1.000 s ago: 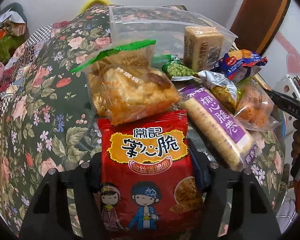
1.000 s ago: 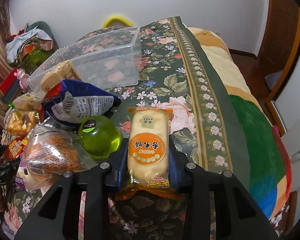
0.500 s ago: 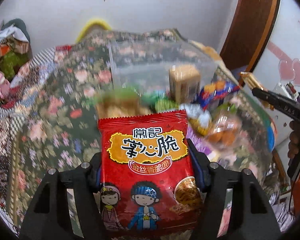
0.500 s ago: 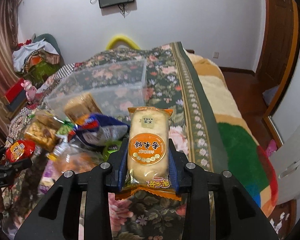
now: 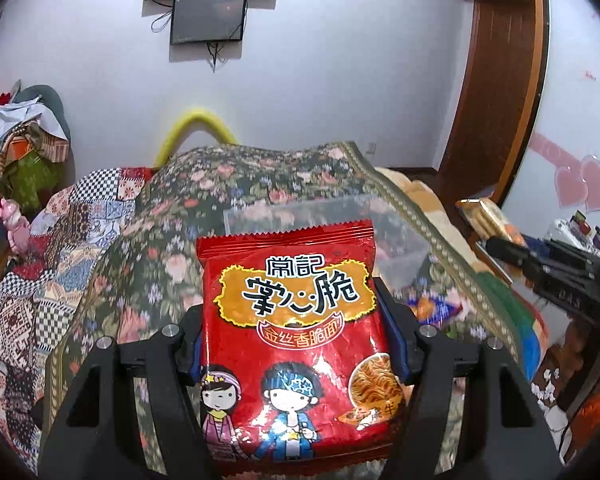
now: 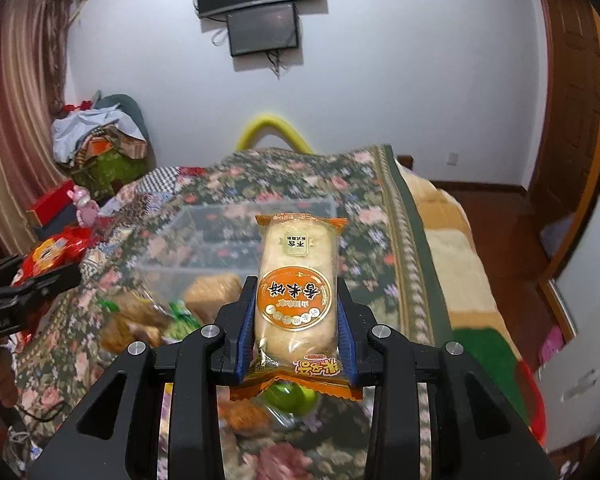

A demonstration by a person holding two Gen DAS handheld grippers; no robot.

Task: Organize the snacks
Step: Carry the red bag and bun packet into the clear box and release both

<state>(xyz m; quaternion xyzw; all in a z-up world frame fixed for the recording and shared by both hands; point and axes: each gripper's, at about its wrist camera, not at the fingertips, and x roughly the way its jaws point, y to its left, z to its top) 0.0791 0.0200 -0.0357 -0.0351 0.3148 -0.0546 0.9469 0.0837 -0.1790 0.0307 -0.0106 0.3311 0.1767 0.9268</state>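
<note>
My left gripper (image 5: pixel 296 324) is shut on a red noodle-snack packet (image 5: pixel 292 320), held upright above the floral bedspread. Behind the packet stands a clear plastic box (image 5: pixel 396 248). My right gripper (image 6: pixel 296 320) is shut on a pale rice-cracker pack with an orange label (image 6: pixel 296 280), also lifted off the bed. The same clear plastic box (image 6: pixel 220 232) lies beyond it, with a brown wrapped biscuit block (image 6: pixel 214 290) leaning at its near wall. In the right wrist view the left gripper (image 6: pixel 40 280) with its red packet (image 6: pixel 56 250) shows at the left edge.
Loose snacks lie on the floral bedspread (image 6: pixel 360 208): a green jelly cup (image 6: pixel 296 400), green pea packs (image 6: pixel 180 316) and a blue bag (image 5: pixel 432 304). Piled clothes (image 6: pixel 100 136) stand back left. A wooden door (image 5: pixel 496 80) and floor are on the right.
Both grippers have risen with their packets and tilted up, so the snack pile has dropped low in view and the wall and screen now show.
</note>
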